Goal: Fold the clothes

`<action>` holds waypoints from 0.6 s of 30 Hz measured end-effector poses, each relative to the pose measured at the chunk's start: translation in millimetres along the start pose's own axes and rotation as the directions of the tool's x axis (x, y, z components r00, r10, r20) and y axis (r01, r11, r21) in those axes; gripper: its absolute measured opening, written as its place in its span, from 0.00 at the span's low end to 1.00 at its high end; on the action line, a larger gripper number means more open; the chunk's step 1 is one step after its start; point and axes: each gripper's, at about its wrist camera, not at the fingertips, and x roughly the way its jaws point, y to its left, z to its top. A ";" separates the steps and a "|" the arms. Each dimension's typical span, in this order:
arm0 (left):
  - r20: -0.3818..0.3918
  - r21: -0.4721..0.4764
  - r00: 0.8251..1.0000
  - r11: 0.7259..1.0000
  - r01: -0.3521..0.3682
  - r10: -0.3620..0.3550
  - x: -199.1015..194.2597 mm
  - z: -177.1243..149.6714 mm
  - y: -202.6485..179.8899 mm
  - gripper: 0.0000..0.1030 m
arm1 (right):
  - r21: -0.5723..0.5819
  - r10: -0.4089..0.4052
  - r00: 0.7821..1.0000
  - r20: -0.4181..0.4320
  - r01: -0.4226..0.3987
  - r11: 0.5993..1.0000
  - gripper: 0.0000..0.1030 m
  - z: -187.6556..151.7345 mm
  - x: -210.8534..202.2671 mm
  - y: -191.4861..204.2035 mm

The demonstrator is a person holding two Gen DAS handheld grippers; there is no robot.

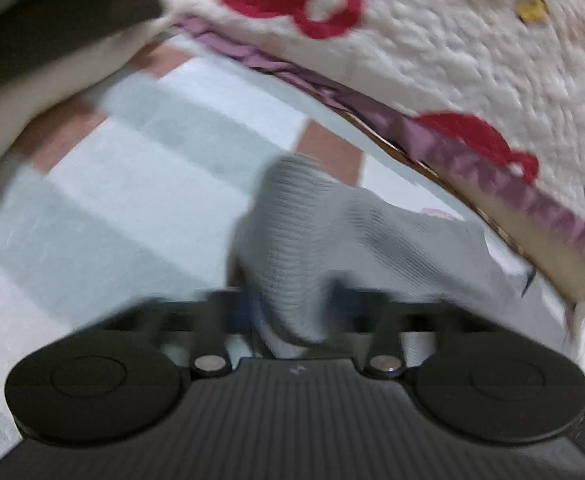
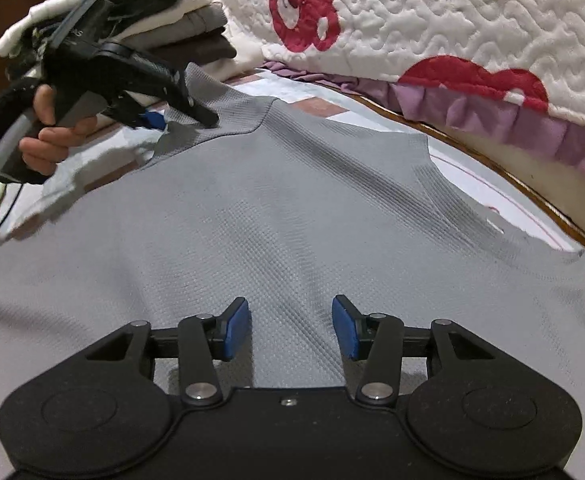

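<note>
Grey knit shirt (image 2: 276, 216) lies spread over a pale checked sheet (image 1: 124, 168), beside a white quilted blanket (image 2: 472, 20) with red motifs and a purple frill. Left tool (image 1: 288, 312) is clamped on a bunched fold of the shirt, raised off the sheet; the left wrist view is blurred. Right tool (image 2: 290, 326) hovers low over the shirt's middle, its 2 blue pads (image 2: 238, 328) apart and gripping nothing. Folded clothes (image 2: 188, 28) are stacked at far left.

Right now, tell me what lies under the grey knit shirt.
Around the grey waffle-knit shirt a pale sheet with pink-brown checks shows, so the shirt lies on it. Anything else beneath the cloth is covered. The left hand-held gripper pinches its far corner.
</note>
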 end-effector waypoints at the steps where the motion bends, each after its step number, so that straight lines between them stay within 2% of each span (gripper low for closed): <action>1: 0.012 0.047 1.000 0.999 0.005 -0.006 -2.1 -0.8 -14.3 0.08 | -0.007 0.003 1.000 0.001 -0.003 1.000 0.52 -1.5 -1.1 1.5; 2: 0.013 0.084 0.999 0.996 0.043 -0.044 -5.3 -5.5 -31.9 0.07 | -0.015 0.006 1.000 0.001 -0.006 1.000 0.52 -3.0 -2.3 3.0; 4: 0.008 0.159 0.993 0.980 0.117 -0.120 -11.5 -15.2 -67.3 0.08 | 0.052 0.038 0.999 0.016 -0.039 0.998 0.52 -8.5 -7.5 -6.8; 5: -0.040 0.216 0.991 0.967 0.135 -0.130 -8.9 -25.9 -87.6 0.12 | 0.085 0.054 0.998 0.025 -0.056 0.995 0.52 -11.3 -10.1 -11.8; 6: -0.088 0.272 0.987 0.950 0.155 -0.136 -6.4 -36.5 -108.0 0.19 | 0.099 0.051 0.998 0.024 -0.053 0.994 0.52 -14.0 -12.7 -13.8; 7: -0.136 0.325 0.981 0.929 0.177 -0.139 -4.0 -47.0 -127.6 0.41 | 0.112 0.047 0.999 0.024 -0.049 0.992 0.52 -16.8 -15.3 -15.7; 8: -0.164 0.346 0.975 0.917 0.198 -0.149 -5.4 -54.8 -133.6 0.50 | 0.125 0.043 0.999 0.023 -0.045 0.991 0.52 -19.5 -17.8 -17.5; 12: -0.276 0.422 0.945 0.861 0.284 -0.176 -11.4 -86.0 -157.1 0.50 | 0.100 -0.019 1.000 -0.003 0.019 0.995 0.52 -29.5 -26.5 -11.0; 13: -0.259 0.437 0.951 0.857 0.273 -0.171 -18.8 -87.9 -153.5 0.51 | 0.075 -0.034 0.999 -0.008 0.034 0.997 0.52 -32.1 -27.6 -6.9; 16: -0.133 0.501 0.982 0.846 0.182 -0.132 -40.1 -84.6 -133.8 0.58 | 0.002 -0.072 0.997 -0.021 0.072 0.997 0.56 -40.6 -30.9 5.4; 17: -0.082 0.494 0.991 0.859 0.134 -0.108 -41.8 -80.5 -123.2 0.65 | 0.000 -0.076 0.997 -0.021 0.076 0.997 0.59 -42.3 -31.8 6.8; 18: -0.030 0.485 0.996 0.870 0.087 -0.082 -43.5 -76.4 -112.6 0.68 | -0.002 -0.080 0.997 -0.021 0.080 0.997 0.61 -44.0 -32.8 8.1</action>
